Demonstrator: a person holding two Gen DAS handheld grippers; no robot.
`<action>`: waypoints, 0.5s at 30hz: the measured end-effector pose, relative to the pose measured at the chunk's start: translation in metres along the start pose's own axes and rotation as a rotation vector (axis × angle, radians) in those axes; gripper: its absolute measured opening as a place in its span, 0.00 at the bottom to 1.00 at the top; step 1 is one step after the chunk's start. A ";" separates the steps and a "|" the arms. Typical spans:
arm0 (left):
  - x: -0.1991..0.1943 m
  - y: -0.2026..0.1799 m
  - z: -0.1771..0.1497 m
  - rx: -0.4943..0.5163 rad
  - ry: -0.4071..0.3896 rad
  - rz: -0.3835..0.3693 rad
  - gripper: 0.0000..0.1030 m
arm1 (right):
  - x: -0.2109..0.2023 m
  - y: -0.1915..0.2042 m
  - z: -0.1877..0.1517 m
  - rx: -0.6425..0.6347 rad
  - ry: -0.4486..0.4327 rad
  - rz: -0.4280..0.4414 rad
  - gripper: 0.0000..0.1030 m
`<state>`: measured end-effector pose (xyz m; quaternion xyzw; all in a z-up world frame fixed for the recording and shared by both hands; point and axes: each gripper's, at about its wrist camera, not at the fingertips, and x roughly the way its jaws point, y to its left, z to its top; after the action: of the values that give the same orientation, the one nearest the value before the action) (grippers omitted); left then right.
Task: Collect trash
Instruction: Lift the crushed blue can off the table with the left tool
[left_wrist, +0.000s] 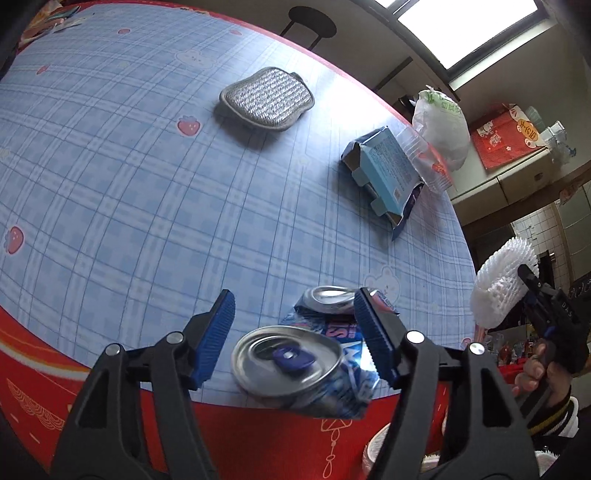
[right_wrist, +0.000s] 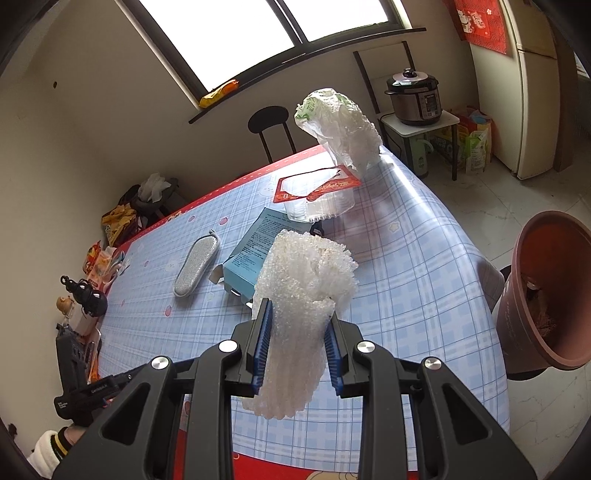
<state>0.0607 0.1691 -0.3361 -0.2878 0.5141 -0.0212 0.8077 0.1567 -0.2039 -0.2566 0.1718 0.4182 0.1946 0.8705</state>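
The left gripper (left_wrist: 295, 332) hangs over the near edge of the bench (left_wrist: 110, 184), its jaws apart around a crushed blue drink can (left_wrist: 295, 373). The can lies on its side right at that edge, partly overhanging the red border of the cloth, with its silver top and blue pull tab turned toward the camera. The right-hand pad sits against or just beside the can's crumpled side; the left-hand pad stands clear of it, so the can is not gripped.

The right gripper (right_wrist: 297, 350) has its jaws clamped on a piece of white foam netting (right_wrist: 306, 295), which it holds up in the air above the near part of the bench. In the left wrist view the same netting (left_wrist: 502, 291) shows off the right edge of the bench, with the person's hand (left_wrist: 535, 373) and a striped cuff below it.

Further in on the blue checked cloth lie a grey scrubbing pad (left_wrist: 267, 99) and an opened light-blue carton (left_wrist: 388, 173), flattened at one end. Just beyond the carton, near the far right corner, stand a clear plastic tray (right_wrist: 321, 203) with a red label and a crumpled white plastic bag (right_wrist: 340, 125). A brown plastic bin (right_wrist: 550, 291) stands on the floor off the right edge of the bench.
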 end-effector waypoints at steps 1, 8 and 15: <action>0.004 0.001 -0.005 -0.008 0.011 0.004 0.64 | 0.002 0.002 0.001 -0.008 0.004 0.006 0.27; 0.029 0.005 -0.027 0.005 0.090 0.049 0.64 | 0.007 0.002 0.004 -0.029 0.021 0.031 0.27; 0.030 -0.009 -0.038 0.171 0.160 0.050 0.71 | 0.009 -0.010 0.003 -0.007 0.034 0.021 0.27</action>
<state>0.0457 0.1350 -0.3681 -0.2024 0.5802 -0.0676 0.7860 0.1663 -0.2087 -0.2656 0.1695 0.4303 0.2079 0.8619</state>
